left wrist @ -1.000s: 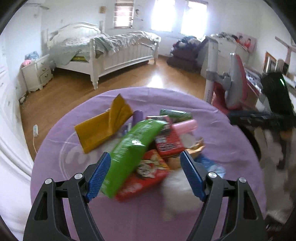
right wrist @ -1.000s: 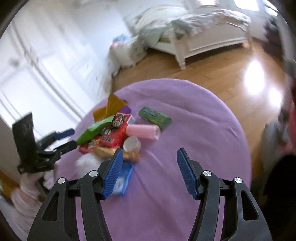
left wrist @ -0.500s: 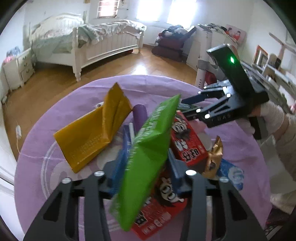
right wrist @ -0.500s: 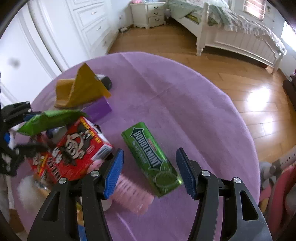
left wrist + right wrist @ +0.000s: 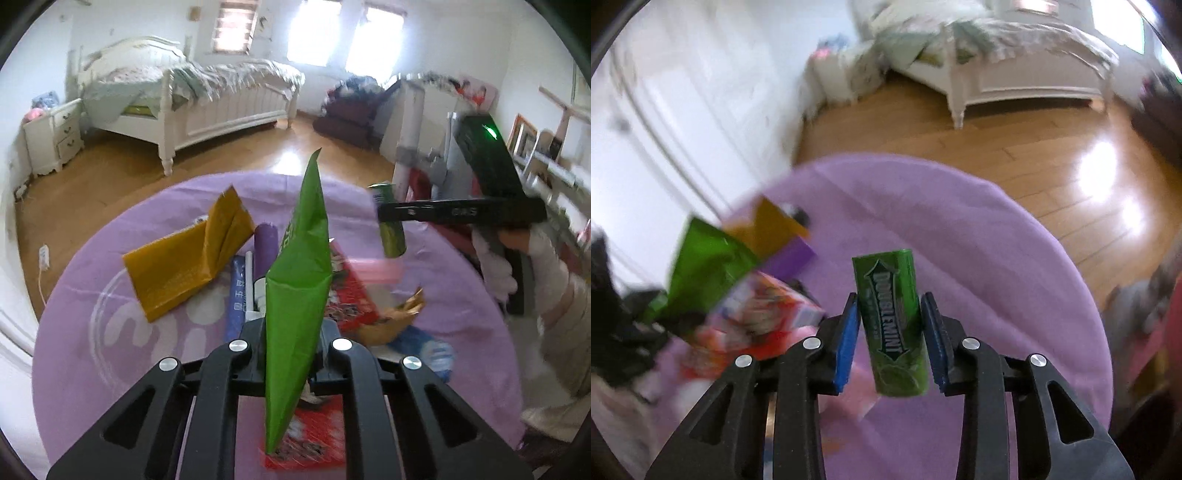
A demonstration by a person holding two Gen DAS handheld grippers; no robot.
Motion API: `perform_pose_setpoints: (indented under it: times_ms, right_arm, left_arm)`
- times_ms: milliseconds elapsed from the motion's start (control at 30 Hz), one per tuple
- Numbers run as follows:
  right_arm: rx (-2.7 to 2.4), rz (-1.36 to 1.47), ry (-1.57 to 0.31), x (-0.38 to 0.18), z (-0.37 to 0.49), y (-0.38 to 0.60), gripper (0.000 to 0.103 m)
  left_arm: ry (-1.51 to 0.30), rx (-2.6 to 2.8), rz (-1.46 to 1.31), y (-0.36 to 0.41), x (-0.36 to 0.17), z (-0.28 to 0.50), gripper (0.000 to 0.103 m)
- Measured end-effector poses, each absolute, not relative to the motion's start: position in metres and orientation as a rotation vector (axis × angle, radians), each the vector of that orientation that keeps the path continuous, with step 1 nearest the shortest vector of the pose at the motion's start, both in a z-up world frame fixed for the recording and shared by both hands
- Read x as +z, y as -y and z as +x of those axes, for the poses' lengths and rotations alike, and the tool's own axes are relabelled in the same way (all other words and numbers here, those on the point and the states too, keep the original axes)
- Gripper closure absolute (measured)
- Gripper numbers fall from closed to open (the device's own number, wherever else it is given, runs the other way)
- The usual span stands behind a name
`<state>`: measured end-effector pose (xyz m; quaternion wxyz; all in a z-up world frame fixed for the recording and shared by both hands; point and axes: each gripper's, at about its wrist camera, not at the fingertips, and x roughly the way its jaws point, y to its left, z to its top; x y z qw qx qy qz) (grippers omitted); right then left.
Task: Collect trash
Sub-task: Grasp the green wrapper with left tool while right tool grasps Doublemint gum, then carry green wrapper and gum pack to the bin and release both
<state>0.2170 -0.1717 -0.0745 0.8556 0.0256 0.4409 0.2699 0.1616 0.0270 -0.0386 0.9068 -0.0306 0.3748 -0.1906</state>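
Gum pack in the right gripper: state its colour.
Green gum pack, dark lettering; clearest in the right wrist view.

This is a bedroom in a home: a white bed (image 5: 192, 99) with rumpled bedding stands upper left, a white nightstand (image 5: 53, 136) at far left, on wooden floor (image 5: 110, 173).

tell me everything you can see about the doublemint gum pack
The doublemint gum pack is a slim, glossy green packet with a dark arrow logo and white lettering. It is held upright and lifted off the purple tablecloth, between the blue pads of the right tool, whose jaws have just been closing. Nothing else touches it.
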Motion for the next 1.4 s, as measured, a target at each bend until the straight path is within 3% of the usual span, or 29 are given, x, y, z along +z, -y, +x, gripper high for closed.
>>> perform_pose_setpoints:
  times_ms: [233,567,967,1400]
  right_arm:
    - [0.643,0.342,-0.836,-0.048,0.145,0.215,0.073]
    - [0.615,0.530,-0.784,-0.043,0.072,0.284,0.074]
    - [0.437,0.702,-0.659,-0.044,0.029,0.419,0.074]
    - [0.186,0.877,-0.620,-0.105,0.018,0.549,0.074]
  left_arm:
    - [-0.688,-0.370,-0.164,-0.017,-0.011,0.115,0.090]
    - [-0.688,-0.468,-0.232,0.064,-0.010,0.083,0.090]
    - [-0.740,-0.662,-0.193,0.202,-0.020,0.111,0.090]
    - [-0.917,-0.794,-0.136,0.324,-0.063,0.154,0.090]
